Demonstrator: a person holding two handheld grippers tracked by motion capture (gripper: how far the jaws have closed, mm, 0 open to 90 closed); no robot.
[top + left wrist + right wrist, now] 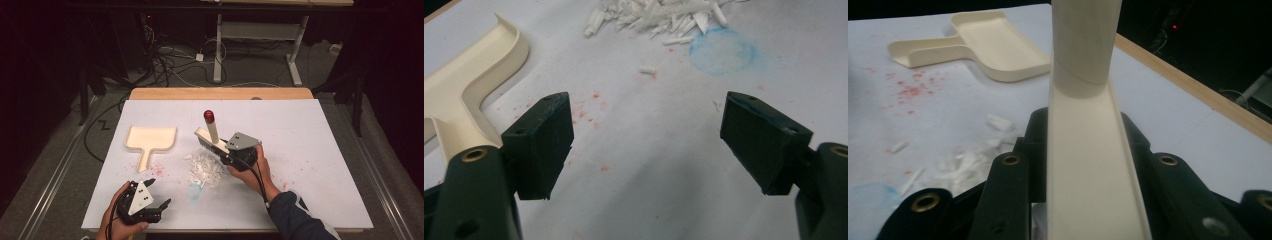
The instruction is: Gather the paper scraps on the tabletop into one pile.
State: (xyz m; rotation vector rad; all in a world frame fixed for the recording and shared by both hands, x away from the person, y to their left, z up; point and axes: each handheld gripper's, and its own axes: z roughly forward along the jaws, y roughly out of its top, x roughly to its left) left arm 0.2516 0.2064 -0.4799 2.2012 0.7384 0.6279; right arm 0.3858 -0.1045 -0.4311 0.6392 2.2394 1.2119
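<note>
dustpan (150,140) left of scraps (204,168), brush (212,138) seemingly behind

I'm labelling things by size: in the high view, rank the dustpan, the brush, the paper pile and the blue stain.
1. Dustpan
2. Brush, though partly hidden by the right gripper
3. Paper pile, close to the brush, so unsure
4. Blue stain

Beyond my table (300,95) cables (165,60) sprawl over the floor beside a white desk frame (260,30). Red specks (159,170) and a blue smudge (194,192) stain the sheet (310,150).
</note>
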